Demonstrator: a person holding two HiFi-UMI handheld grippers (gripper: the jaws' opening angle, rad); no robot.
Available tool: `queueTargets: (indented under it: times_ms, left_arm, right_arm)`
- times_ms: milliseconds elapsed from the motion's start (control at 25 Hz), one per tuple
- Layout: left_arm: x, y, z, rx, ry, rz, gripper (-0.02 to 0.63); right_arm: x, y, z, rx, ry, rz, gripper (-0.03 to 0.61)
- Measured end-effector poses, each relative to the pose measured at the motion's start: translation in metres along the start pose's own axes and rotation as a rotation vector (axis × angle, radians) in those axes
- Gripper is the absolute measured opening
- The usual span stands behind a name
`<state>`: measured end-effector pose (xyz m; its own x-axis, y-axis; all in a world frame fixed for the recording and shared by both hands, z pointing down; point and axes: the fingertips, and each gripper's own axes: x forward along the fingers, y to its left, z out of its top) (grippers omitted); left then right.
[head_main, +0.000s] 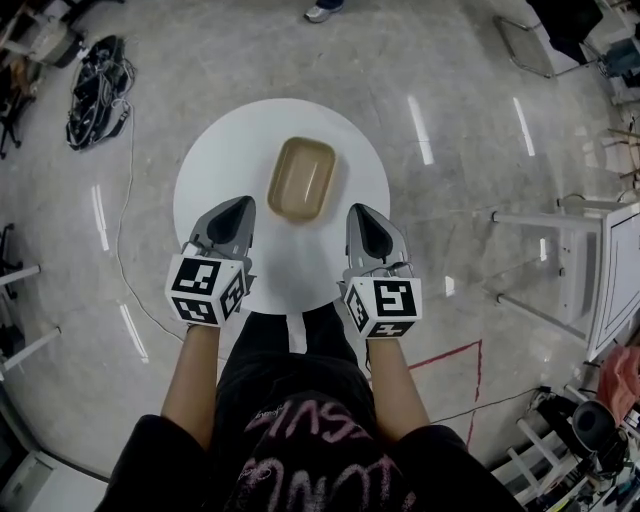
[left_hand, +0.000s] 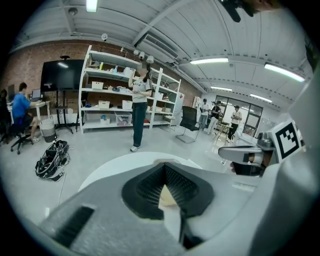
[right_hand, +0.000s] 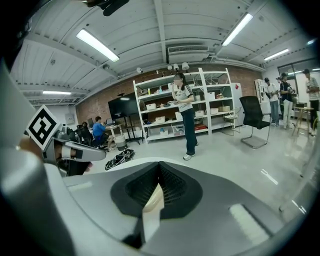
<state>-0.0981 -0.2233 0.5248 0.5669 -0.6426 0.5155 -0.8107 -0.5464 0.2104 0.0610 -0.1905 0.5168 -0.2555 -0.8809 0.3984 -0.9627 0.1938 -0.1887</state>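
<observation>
Left gripper and right gripper both have their fingers closed on nothing. The tan tray lies just ahead, between them, with bare round bench all around it. A cable bundle lies on the floor, far left.

A tray lies in the middle of a round table, with the left gripper over the near edge to its left and the right gripper over the near edge to its right. The tray sits between and just ahead of the two grippers, apart from both. On the floor, a cable bundle lies to the left beyond the table and a rack stands well off to its right, while a person stands past the far edge with shelves behind and a chair to the right of the shelves.
</observation>
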Motion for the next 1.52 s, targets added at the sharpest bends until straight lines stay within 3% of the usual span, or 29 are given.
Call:
queueTargets:
  times_ms: [920,1200,1520]
  left_arm:
    - [0.045,0.029,-0.038,-0.016,0.095,-0.049,-0.003]
    - [0.068,0.031,-0.044,-0.013,0.14,-0.086,0.086]
    - [0.096,0.035,-0.055,-0.027,0.188,-0.107,0.114]
  right_arm:
    - [0.031,0.004,-0.051,0.051,0.069,-0.04,0.01]
    - [0.031,-0.001,-0.058,0.064,0.083,-0.065,0.01]
    - [0.03,-0.016,-0.069,0.079,0.104,-0.105,0.01]
